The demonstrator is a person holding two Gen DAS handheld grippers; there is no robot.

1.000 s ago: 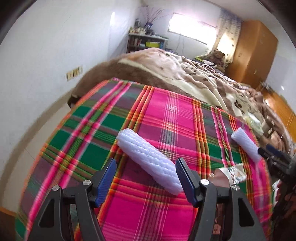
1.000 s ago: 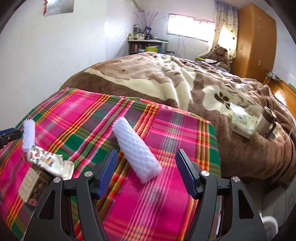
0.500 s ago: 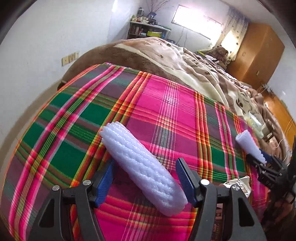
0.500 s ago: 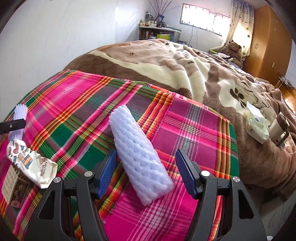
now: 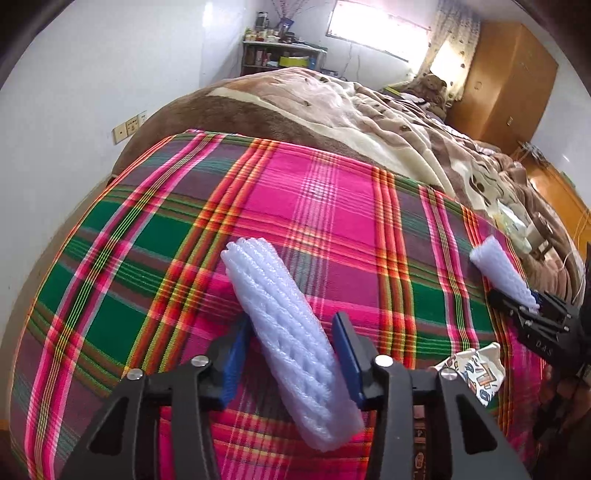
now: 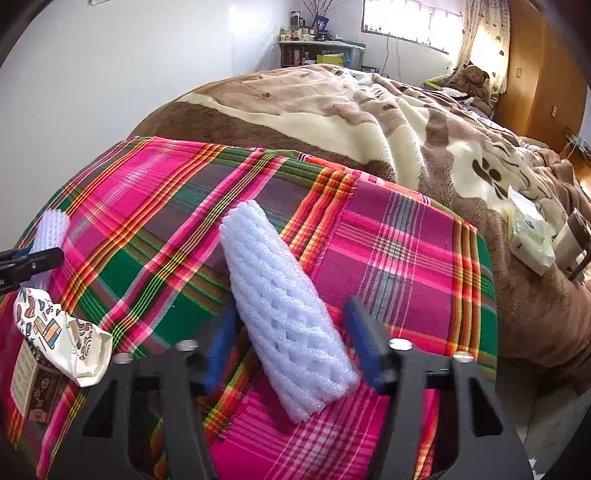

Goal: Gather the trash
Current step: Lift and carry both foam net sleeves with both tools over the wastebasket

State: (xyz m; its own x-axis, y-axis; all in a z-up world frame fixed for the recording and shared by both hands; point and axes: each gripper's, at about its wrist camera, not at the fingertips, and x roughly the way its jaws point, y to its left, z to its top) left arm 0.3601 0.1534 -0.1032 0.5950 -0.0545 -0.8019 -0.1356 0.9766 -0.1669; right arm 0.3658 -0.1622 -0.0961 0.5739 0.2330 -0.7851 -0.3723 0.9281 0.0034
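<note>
At lower left of the right wrist view, the brown packet (image 6: 27, 384) is half covered by a crumpled wrapper (image 6: 59, 332); its print seems too small to read. Shelf items (image 6: 306, 35) blur together.

Pretty bright daylight coming from the window (image 5: 376, 29) at the far wall, which blows out to white glare. Heavy fisheye bending with dark vignette corners. The right gripper (image 6: 291, 343) fingers look motion-smeared; colours on the plaid blanket (image 5: 295, 206) stay vivid.
</note>
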